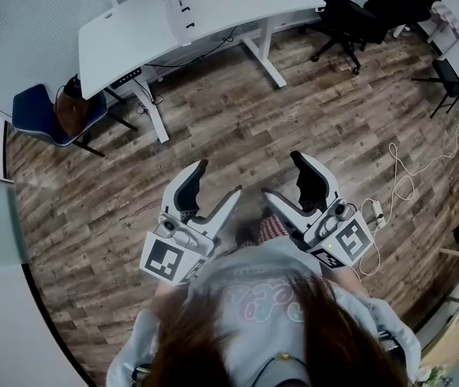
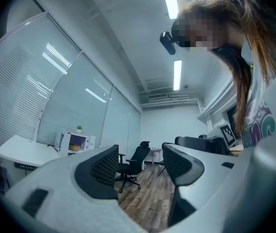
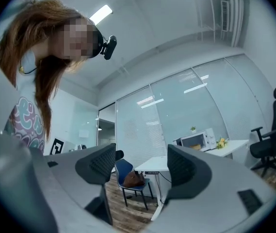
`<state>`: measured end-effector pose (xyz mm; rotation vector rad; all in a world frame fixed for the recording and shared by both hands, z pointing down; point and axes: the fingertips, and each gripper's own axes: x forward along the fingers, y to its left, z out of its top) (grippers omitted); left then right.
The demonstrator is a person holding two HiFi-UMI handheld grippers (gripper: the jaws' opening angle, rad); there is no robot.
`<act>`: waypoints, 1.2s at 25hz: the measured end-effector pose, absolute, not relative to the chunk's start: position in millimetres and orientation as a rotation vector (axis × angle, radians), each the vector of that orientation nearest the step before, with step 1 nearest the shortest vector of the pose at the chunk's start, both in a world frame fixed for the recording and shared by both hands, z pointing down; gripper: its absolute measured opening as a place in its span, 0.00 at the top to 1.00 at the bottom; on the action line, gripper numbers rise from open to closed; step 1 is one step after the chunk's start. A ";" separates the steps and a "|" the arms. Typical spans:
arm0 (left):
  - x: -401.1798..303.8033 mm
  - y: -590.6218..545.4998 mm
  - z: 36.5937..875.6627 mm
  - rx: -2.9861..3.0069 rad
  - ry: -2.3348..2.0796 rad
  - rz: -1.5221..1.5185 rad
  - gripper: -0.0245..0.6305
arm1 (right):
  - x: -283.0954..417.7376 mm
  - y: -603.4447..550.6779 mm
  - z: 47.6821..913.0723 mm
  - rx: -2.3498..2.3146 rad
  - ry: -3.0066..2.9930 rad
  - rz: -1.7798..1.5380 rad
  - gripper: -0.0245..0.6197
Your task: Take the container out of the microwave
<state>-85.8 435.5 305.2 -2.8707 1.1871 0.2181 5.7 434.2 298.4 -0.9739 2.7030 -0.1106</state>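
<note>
A white microwave (image 2: 74,142) stands far off on a white desk (image 1: 173,22), with a small plant on top. It also shows in the right gripper view as the microwave (image 3: 194,140). Inside its cavity sits a small yellowish container (image 2: 74,147), seen too as the container (image 3: 196,147). Both grippers are held close to the person's chest, well away from the desk. My left gripper (image 1: 219,180) is open with nothing between its jaws, as the left gripper (image 2: 140,161) also shows. My right gripper (image 1: 283,176) is open and empty too, likewise the right gripper (image 3: 140,161).
A blue chair (image 1: 52,115) carrying a brown bag stands at the desk's left end. A black office chair (image 1: 346,14) is at the far right. Yellow flowers (image 3: 220,142) sit beside the microwave. A white cable (image 1: 402,176) trails over the wooden floor on the right.
</note>
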 end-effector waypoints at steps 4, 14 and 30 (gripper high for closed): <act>-85.5 427.6 307.3 -2.874 1.181 0.218 0.57 | 7.4 424.9 299.0 -1.005 2.693 -0.113 0.47; -92.8 388.8 306.7 -2.850 1.221 0.206 0.57 | 8.8 380.9 300.3 -0.998 2.682 -0.116 0.47; -71.7 262.8 292.6 -2.824 1.228 0.167 0.57 | 28.9 254.3 288.3 -0.951 2.685 -0.098 0.47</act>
